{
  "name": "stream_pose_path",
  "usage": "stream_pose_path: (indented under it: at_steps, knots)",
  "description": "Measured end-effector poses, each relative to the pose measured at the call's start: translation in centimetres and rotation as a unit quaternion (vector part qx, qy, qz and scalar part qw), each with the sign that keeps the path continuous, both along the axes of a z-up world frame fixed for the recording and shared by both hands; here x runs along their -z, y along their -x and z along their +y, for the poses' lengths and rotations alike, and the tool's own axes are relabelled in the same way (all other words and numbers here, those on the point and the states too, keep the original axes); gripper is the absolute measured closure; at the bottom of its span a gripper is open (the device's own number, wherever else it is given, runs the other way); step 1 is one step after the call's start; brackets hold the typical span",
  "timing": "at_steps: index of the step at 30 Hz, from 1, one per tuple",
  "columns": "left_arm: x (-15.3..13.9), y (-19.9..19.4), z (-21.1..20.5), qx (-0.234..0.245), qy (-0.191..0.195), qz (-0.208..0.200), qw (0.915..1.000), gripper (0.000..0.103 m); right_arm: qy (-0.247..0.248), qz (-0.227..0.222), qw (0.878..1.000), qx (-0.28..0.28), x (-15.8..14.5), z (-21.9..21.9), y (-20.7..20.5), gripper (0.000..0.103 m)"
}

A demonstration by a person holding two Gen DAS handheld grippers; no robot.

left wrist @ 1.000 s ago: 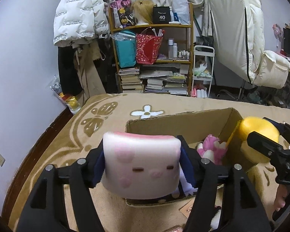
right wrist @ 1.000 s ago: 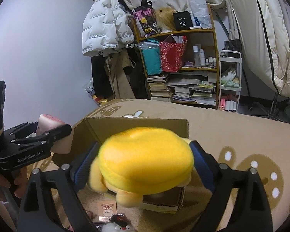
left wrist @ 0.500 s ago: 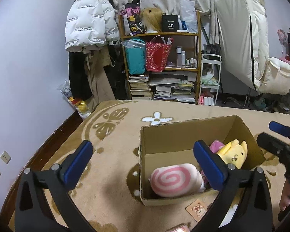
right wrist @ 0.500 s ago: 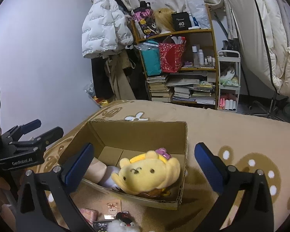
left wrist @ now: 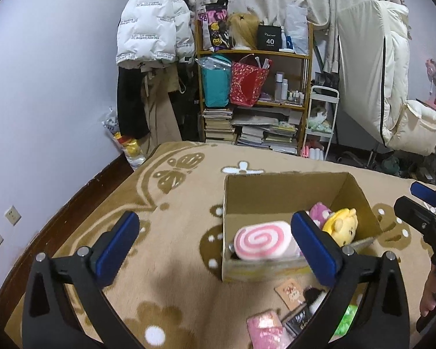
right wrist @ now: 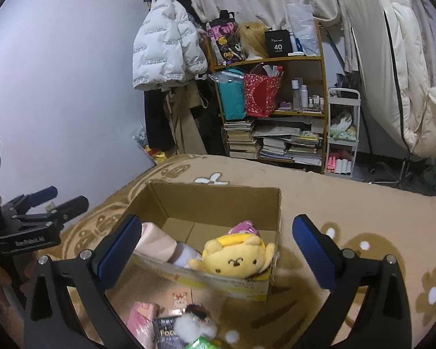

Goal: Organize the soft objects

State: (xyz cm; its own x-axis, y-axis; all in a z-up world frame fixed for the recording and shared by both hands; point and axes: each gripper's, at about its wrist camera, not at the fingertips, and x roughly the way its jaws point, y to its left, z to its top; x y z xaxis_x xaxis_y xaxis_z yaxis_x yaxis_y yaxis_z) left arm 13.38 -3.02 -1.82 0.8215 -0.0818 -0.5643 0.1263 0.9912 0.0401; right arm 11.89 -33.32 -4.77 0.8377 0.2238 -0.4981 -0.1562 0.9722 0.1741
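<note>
Both tools are up over the tan patterned blanket (left wrist: 171, 192) now, and both are empty. The left tool (left wrist: 215, 241) has its blue-padded jaws spread wide, having just been opening, with nothing between them but blanket and the near corner of the cardboard box (left wrist: 279, 195). The right tool (right wrist: 215, 250) stands just as wide, jaws apart, the box and its contents framed in the gap below.

Inside the box, look at this: the pink swirl roll plush (left wrist: 261, 244) lies on its side against the near wall, spiral end facing the left camera. Right beside it, toward the right wall, sits the yellow bear plush (right wrist: 235, 258), face out toward the right camera and leaning on the box's front edge. Behind it, a pink spotted plush (right wrist: 244, 228) peeks up, mostly hidden.

In front of the box, loose on the blanket: a small cartoon card (left wrist: 290, 292), a pink packet (right wrist: 144, 317), a white fluffy toy with dark hair (right wrist: 193, 324), and something green at the bottom edge, possibly a wrapper, too cut off to say.

From the right camera, the left tool shows at the far left edge, well off the box. A wooden bookshelf (left wrist: 254, 99) stands beyond the bed.
</note>
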Motion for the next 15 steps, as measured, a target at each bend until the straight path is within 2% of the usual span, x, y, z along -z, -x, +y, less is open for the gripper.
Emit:
stream_pose_path:
  at_steps: [7,15]
  knots:
    - [-0.2,1.1,1.2,-0.005,0.025,0.04,0.9989,0.0,0.004,0.004,1.0,-0.006,-0.6,0.6,2.3,0.0]
    - [0.5,2.1,2.8,-0.029,0.05,0.09,0.9943,0.0,-0.029,0.03,0.999,-0.002,0.4,0.7,4.9,0.0]
